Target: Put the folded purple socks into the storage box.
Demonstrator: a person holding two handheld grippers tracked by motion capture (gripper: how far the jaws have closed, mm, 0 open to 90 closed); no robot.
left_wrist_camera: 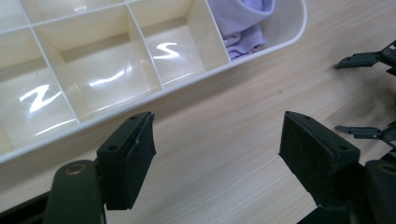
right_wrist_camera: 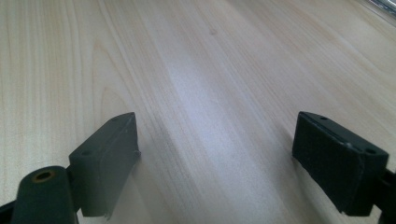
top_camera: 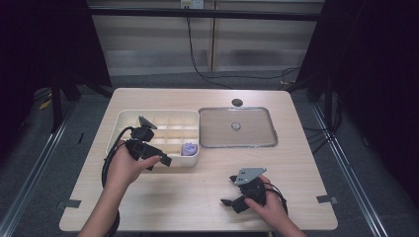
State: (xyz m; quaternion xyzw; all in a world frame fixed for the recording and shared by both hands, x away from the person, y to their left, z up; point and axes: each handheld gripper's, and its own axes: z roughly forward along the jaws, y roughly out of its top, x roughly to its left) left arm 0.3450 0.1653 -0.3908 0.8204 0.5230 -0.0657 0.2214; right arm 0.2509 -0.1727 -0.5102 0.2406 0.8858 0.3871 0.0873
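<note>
Over by the divided organizer tray (top_camera: 123,121), left gripper (left_wrist_camera: 217,149) gaping, empty; right gripper (right_wrist_camera: 215,158) likewise. Lilac cloth (left_wrist_camera: 240,21) bunched in corner compartment — could snag the divider, drag the tray.

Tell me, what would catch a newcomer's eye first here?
Probably the white divided tray at the table's left, with a lilac cloth bundle in its near right compartment. The left gripper hovers open at the tray's near edge; the right gripper waits open over bare wood.
</note>
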